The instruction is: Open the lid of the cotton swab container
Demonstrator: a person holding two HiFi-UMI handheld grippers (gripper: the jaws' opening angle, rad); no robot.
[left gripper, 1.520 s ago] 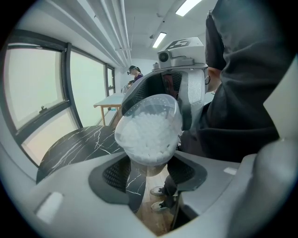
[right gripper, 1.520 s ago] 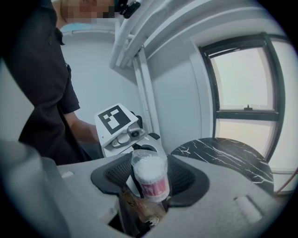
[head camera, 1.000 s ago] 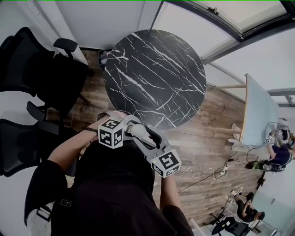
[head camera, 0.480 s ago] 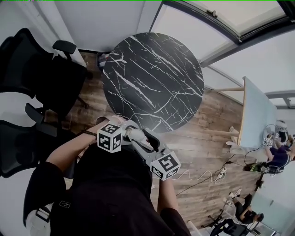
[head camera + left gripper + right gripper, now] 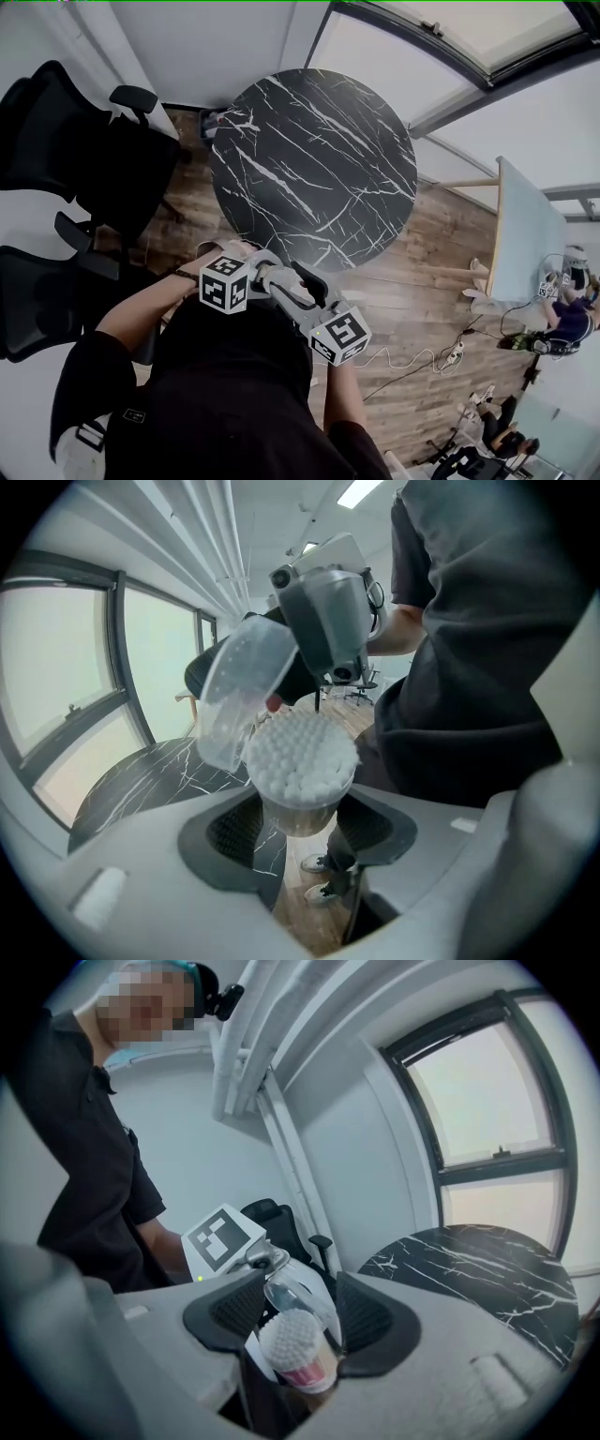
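Note:
The cotton swab container (image 5: 300, 761) is a clear cup packed with white swab heads, held upright in front of the person's torso, off the table. My left gripper (image 5: 295, 822) is shut on its lower body. Its clear lid (image 5: 239, 700) is swung up and back to the left, with the swabs uncovered. In the right gripper view, the lid (image 5: 302, 1302) sits between the pads of my right gripper (image 5: 302, 1314), which is shut on it, with the container (image 5: 295, 1346) just below. In the head view, the two marker cubes (image 5: 225, 284) (image 5: 340, 336) are close together at the chest.
A round black marble table (image 5: 314, 159) stands ahead on a wooden floor. Black office chairs (image 5: 84, 141) stand to the left. A pale table (image 5: 525, 234) and floor cables (image 5: 441, 352) are to the right, with people seated at the far right.
Both grippers stay joined at the container in front of the torso. The right marker cube has shifted only slightly.

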